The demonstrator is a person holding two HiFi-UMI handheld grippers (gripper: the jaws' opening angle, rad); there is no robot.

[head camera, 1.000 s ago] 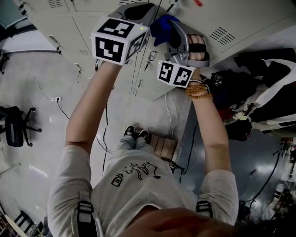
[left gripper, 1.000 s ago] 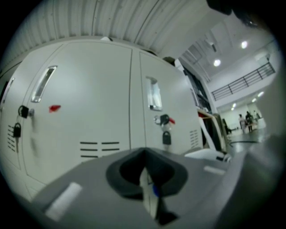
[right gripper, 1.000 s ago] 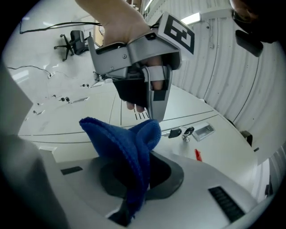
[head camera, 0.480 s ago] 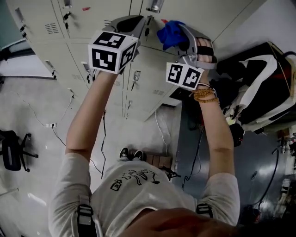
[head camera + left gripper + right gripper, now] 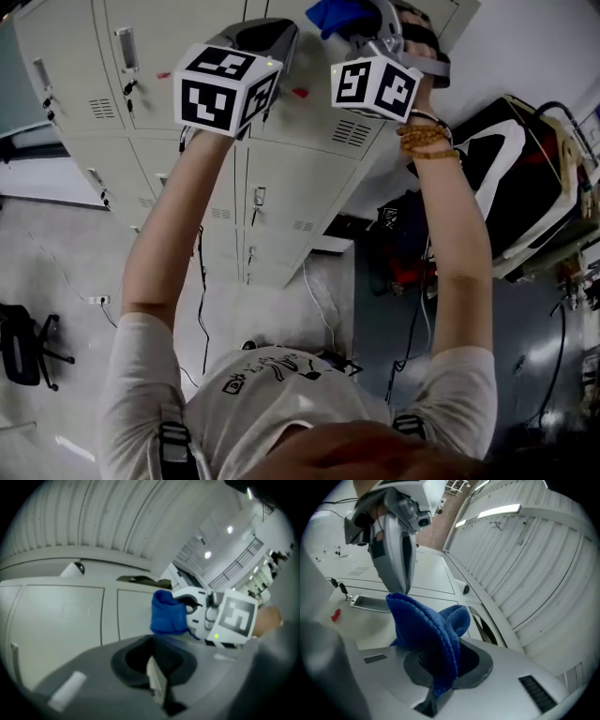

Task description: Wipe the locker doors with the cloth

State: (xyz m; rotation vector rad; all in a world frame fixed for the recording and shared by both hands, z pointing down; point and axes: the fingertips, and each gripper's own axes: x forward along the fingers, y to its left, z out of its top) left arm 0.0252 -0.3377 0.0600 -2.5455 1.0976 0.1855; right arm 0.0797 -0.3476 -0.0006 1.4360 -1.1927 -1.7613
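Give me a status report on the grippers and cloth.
Right gripper shut on blue cloth. Left gripper shut, empty. Cloth up by locker doors, contact unclear. No obstruction seen.

A pale short-sleeved T-shirt (image 5: 281, 389) with a black print (image 5: 272, 354) is worn. Dark buckled straps (image 5: 174, 442) sit at both shoulders, and a brown bead bracelet (image 5: 427, 141) rings the right wrist.

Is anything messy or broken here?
Nothing looks broken or spilled. The only untidy bits: loose cables trail across the floor beside the lockers, and the blue cloth is bunched up in the right hand-held gripper.
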